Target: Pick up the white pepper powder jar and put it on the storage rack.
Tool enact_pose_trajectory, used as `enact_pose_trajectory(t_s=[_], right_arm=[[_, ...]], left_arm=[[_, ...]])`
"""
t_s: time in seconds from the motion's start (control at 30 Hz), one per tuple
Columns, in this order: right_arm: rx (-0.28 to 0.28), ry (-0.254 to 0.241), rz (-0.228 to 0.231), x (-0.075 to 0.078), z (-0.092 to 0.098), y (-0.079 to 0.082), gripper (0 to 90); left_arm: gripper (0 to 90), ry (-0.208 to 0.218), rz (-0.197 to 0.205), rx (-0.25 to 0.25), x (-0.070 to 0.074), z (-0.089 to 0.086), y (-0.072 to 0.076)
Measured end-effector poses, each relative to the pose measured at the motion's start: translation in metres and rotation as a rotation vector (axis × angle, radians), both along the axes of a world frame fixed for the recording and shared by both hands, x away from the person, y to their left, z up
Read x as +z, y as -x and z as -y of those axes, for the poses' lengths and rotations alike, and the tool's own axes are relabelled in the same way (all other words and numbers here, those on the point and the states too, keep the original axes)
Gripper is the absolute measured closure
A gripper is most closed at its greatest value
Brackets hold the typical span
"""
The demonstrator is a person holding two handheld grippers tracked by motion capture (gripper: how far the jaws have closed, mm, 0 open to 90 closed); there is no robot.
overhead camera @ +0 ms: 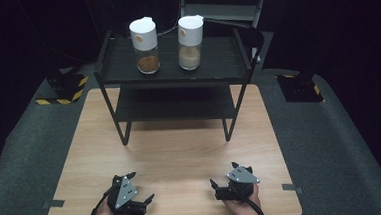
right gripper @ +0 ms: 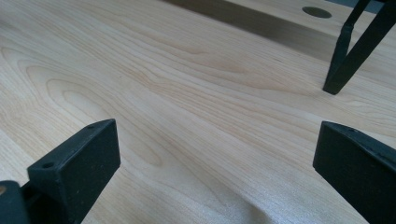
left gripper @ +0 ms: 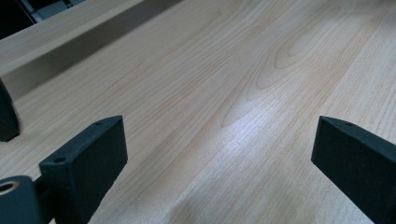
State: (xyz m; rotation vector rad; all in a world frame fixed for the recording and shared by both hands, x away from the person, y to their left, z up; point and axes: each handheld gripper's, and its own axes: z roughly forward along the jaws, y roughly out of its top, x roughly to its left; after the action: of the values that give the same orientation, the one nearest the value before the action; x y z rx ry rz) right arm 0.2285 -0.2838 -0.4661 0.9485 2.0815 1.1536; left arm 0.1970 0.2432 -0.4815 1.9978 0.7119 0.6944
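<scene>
Two glass jars with white lids stand on the top tier of a black shelf rack (overhead camera: 223,65). The left jar (overhead camera: 145,45) holds dark brown powder and the right jar (overhead camera: 190,41) holds pale beige powder. My left gripper (overhead camera: 140,185) rests low over the near left of the wooden table (overhead camera: 181,153), open, with nothing but bare wood between its jaws (left gripper: 219,135). My right gripper (overhead camera: 223,174) sits at the near right, also open and empty (right gripper: 217,140). Both are well short of the rack.
The rack's lower tier (overhead camera: 173,103) holds nothing. One rack foot (left gripper: 7,116) shows at the far left in the left gripper view, and another foot (right gripper: 345,60) at the upper right in the right gripper view. Grey carpet (overhead camera: 331,144) surrounds the table.
</scene>
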Motion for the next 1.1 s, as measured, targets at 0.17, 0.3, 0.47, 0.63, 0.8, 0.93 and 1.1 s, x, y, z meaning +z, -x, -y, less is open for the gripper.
enact_pose_trajectory(t_s=[0.17,0.3,0.47,0.63,0.8,0.93,1.1], right_arm=[[-0.011,-0.003,-0.005,0.0003,0.0009,0.0025,0.2],[-0.011,-0.017,-0.014,0.0005,0.0035,0.0019,0.2],[0.010,-0.023,-0.030,0.0016,0.0068,-0.0022,0.2],[0.020,-0.015,-0.040,0.0031,0.0062,-0.0039,0.2],[0.016,-0.022,-0.037,0.0024,0.0071,-0.0035,0.2],[0.012,-0.025,-0.033,0.0018,0.0072,-0.0027,0.2],[0.010,-0.024,-0.033,0.0018,0.0070,-0.0026,0.2]], left_arm=[[4.0,-0.004,-0.007,0.001,0.0010,0.0007,-0.0009],[4.0,-0.004,-0.003,0.002,0.0005,0.0012,0.0000],[4.0,-0.006,0.002,0.003,0.0001,0.0011,0.0006],[4.0,-0.008,0.004,0.005,0.0001,0.0020,0.0012],[4.0,-0.007,0.005,0.009,-0.0002,0.0023,0.0017],[4.0,-0.008,0.005,0.010,-0.0002,0.0025,0.0019],[4.0,-0.011,0.008,0.011,-0.0002,0.0029,0.0022]])
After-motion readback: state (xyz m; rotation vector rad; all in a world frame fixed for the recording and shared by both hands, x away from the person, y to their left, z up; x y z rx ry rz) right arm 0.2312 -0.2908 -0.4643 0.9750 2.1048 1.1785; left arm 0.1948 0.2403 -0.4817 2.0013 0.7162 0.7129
